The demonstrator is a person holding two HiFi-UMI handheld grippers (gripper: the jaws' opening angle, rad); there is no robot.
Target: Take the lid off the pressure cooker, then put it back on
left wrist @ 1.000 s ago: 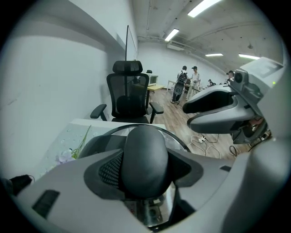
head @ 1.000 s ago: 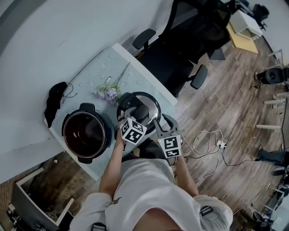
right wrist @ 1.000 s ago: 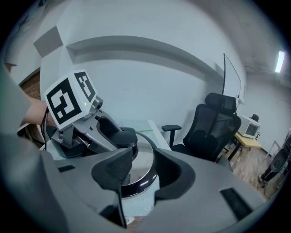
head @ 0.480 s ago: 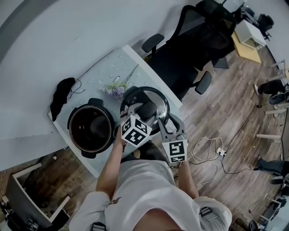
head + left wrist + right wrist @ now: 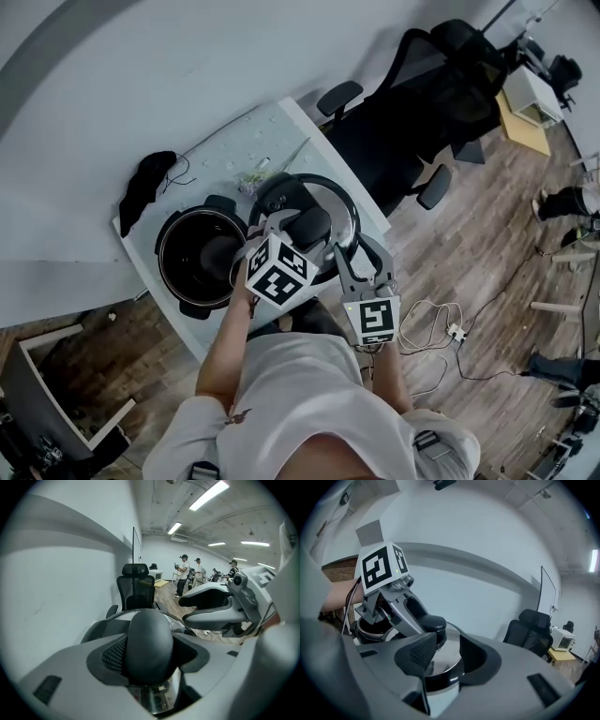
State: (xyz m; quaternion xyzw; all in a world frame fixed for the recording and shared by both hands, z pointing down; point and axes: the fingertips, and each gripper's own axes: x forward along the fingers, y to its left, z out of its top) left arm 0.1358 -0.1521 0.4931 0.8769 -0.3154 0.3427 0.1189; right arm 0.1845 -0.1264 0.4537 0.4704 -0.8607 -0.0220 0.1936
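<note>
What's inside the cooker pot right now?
The pot looks dark and empty: bare inner wall, no food seen. Its right edge is hidden behind the left gripper, which holds the lid by its knob.

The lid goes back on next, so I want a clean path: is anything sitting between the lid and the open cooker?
Nothing visible does. The lid hangs just right of the open cooker, whose mouth looks empty. The flowers lie farther back on the table, off that path.
</note>
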